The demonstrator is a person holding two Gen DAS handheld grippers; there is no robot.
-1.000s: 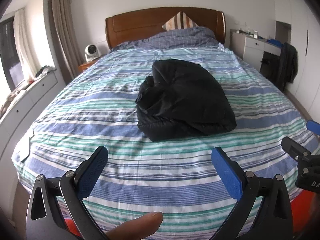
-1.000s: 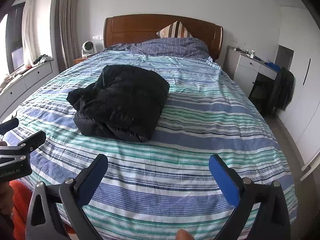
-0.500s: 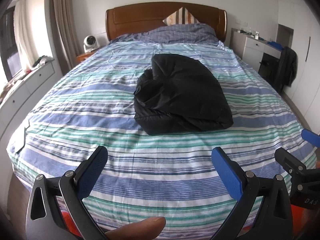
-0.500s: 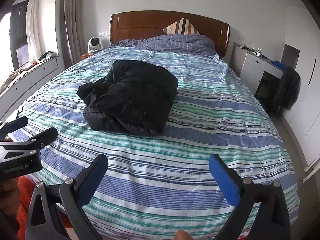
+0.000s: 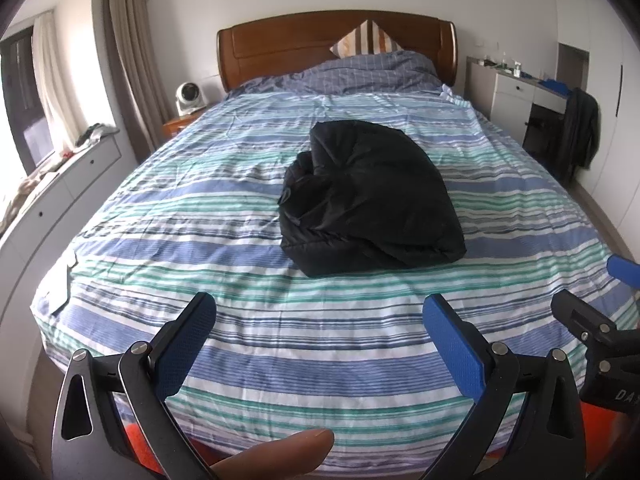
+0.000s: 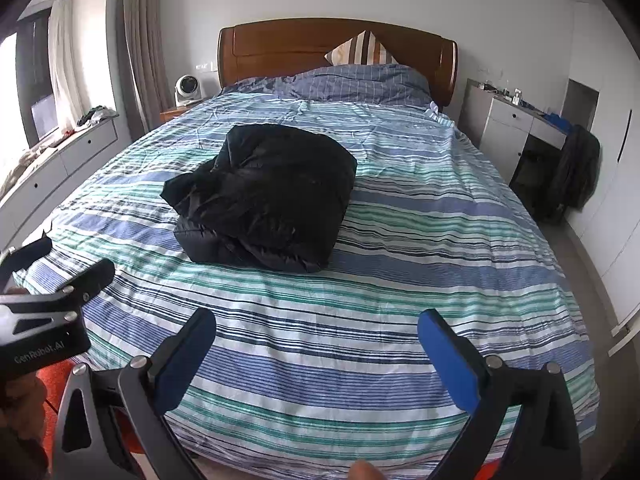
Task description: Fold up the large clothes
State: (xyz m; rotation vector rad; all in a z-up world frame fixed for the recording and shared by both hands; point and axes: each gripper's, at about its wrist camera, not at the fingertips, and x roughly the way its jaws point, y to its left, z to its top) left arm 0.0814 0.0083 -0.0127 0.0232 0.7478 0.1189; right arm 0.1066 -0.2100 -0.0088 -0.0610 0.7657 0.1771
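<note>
Tongs, two, gape; one jacket (image 5: 368, 196) lies bundled.

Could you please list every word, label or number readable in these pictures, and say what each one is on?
"GenRobot.AI": white lettering on the black body of the left gripper, in the right wrist view.
"DA": cut-off white letters on the black body of the right gripper, in the left wrist view; the rest is out of frame.
Nothing else carries readable text.

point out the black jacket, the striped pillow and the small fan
black jacket (image 5: 372, 196), left wrist view, middle of the folded bundle
striped pillow (image 6: 362, 50), right wrist view, its exposed corner against the headboard
small fan (image 5: 188, 98), left wrist view, its round front
</note>
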